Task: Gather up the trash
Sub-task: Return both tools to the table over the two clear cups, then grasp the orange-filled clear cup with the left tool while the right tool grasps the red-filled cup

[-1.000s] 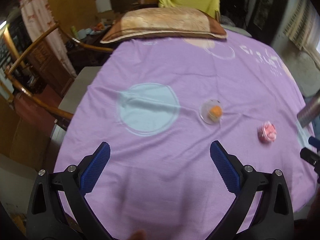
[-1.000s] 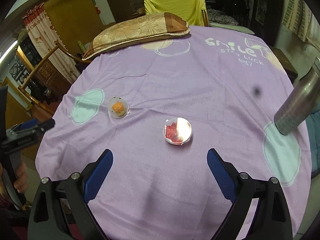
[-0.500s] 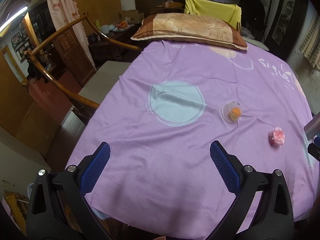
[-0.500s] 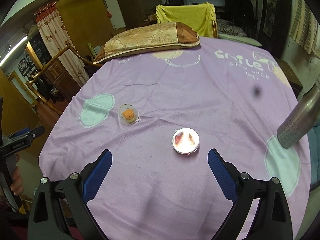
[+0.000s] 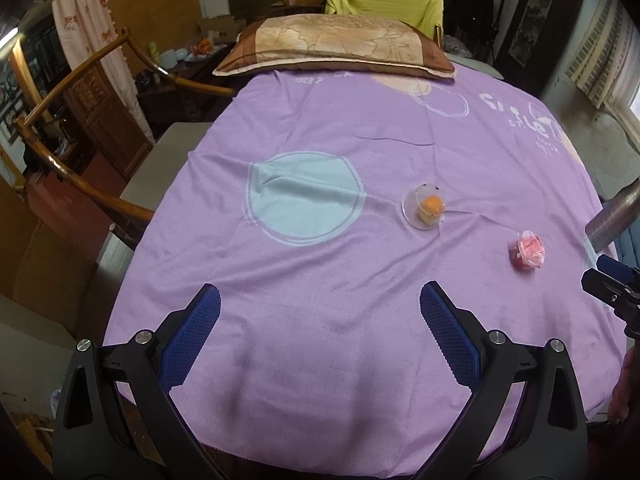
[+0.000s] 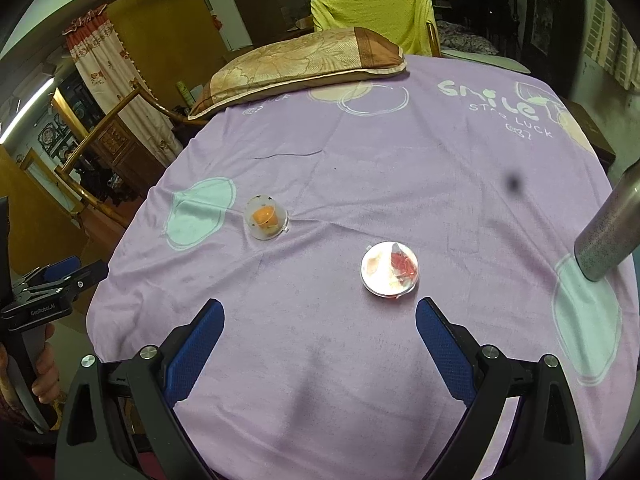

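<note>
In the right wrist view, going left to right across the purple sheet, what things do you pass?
Left gripper at the edge → cup with orange contents → cup with red contents → metal bottle.

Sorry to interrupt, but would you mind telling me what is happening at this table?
A person holds a gripper in each hand above a purple tablecloth, collecting trash. Both the left gripper and right gripper have their jaws open and empty. Two small plastic cups lie untouched on the cloth: one with orange contents, one with red contents. The right gripper is nearest the red one.
</note>
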{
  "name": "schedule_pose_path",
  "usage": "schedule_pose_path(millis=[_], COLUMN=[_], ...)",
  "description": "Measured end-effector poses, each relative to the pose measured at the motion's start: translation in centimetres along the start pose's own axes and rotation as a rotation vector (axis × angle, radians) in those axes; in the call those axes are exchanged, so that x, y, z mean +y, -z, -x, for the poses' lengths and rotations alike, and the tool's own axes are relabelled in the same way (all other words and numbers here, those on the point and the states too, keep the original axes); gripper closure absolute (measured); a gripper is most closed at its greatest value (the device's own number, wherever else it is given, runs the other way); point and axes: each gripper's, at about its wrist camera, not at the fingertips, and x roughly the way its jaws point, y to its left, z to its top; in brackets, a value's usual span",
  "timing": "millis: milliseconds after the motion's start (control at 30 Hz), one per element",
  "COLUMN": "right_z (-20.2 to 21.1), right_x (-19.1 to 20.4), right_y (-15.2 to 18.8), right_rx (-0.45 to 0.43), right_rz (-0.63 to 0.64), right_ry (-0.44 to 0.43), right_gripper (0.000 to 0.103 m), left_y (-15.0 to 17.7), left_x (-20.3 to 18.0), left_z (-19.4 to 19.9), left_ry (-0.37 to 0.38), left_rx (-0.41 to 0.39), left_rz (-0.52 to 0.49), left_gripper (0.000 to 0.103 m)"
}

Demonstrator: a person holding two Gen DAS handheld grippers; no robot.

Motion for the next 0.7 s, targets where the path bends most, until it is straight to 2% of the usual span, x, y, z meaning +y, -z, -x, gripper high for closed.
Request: schedule_pose_path(millis=[233, 400, 567, 700], right_z=[-0.6, -0.5, 0.9, 1.5], right_x=[-0.1, -0.3, -0.8, -1.7], right_y=[0.2, 0.3, 0.9, 1.8], right_rx=[0.013, 0.006, -0.035, -0.023], right_rz=[-0.03, -0.052, -0.084, -0.126], right_ry=[0.021, 0.054, 0.12, 0.174], right_gripper=[0.008, 0.008, 0.008, 0.008], left_y=[-1.1, -1.8, -2.8, -3.9], left_x=[-0.6, -0.4, 0.1, -0.7], left_z=[-1.9, -3.1, -4.7, -7.0], left_ry=[0.03, 0.079, 0.147, 0.196], left_rx=[0.031, 0.043, 0.034, 0.073], left_rz=[-0.039, -0.05, -0.052, -0.075], left_gripper=[0.007, 0.007, 0.007, 0.007])
